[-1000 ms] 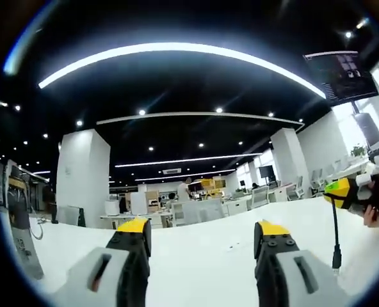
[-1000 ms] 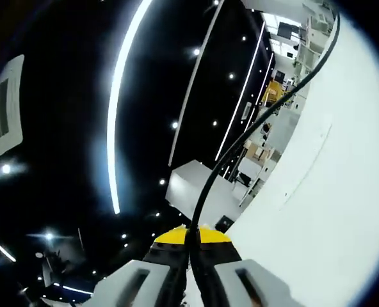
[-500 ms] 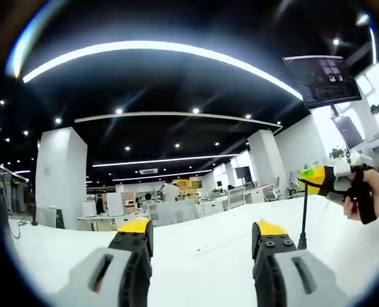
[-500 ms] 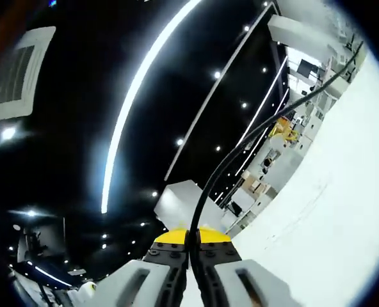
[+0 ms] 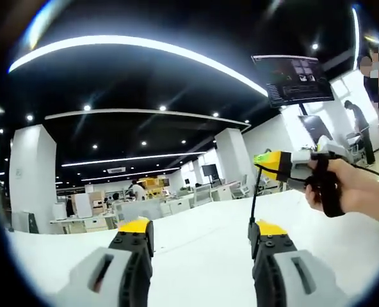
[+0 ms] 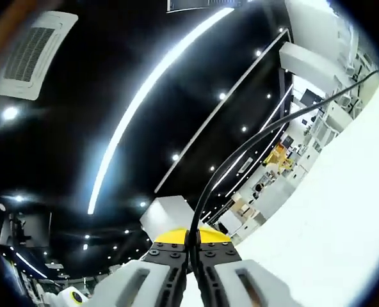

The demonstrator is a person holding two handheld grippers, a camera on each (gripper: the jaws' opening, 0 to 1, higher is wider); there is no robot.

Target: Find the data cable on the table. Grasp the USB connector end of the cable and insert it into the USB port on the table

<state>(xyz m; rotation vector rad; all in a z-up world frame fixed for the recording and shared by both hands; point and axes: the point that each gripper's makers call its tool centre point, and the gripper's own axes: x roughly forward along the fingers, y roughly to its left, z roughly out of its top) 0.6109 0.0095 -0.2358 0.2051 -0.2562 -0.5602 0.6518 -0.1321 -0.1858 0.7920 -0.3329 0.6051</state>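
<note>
The left gripper is held level, its two yellow-tipped jaws standing wide apart with nothing between them. The right gripper comes into the left gripper view from the right, raised higher than the left one, its yellow tip pointing left. A hand wraps around its black grip. In the right gripper view its jaws are pressed together, pinching a thin black cable that arcs up and away from the tips.
</note>
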